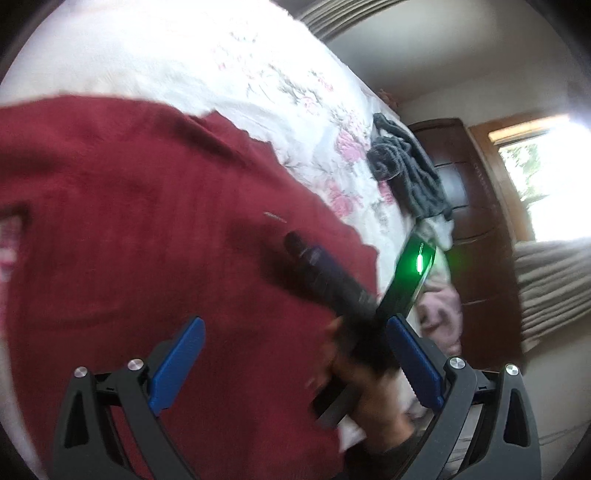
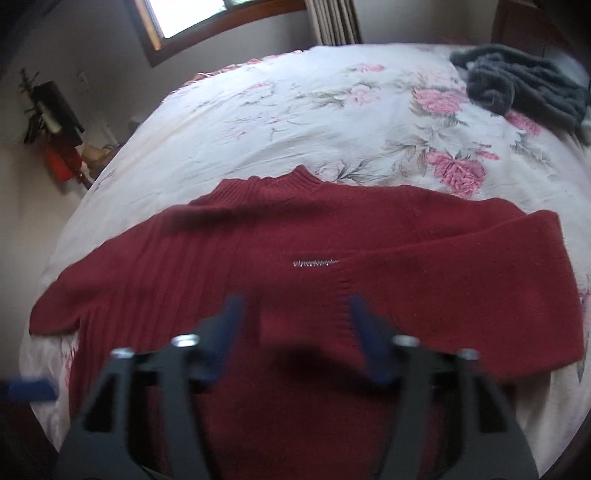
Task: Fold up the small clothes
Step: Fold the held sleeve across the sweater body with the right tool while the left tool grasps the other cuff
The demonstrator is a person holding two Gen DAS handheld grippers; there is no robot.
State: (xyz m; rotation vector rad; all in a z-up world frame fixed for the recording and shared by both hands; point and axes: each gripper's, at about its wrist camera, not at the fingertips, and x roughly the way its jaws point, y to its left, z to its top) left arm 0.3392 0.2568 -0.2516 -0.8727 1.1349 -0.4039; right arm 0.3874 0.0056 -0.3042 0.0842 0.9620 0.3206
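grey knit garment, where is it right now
The grey knit garment lies crumpled at the far right corner of the floral bedspread in the right wrist view, well beyond the red sweater and apart from it.

Left wrist view: looks down along its fingers, close over the red sweater (image 1: 155,229), tilted so the floral bedspread (image 1: 280,96) runs diagonally; beyond the sweater lie a grey garment (image 1: 410,173), a dark wardrobe (image 1: 476,206) and a window (image 1: 543,177). Right wrist view: level, somewhat farther back, facing across the red sweater (image 2: 295,258) toward a far window (image 2: 207,18). Both views share the sweater, the floral bedspread (image 2: 295,122) and the grey garment (image 2: 517,85).
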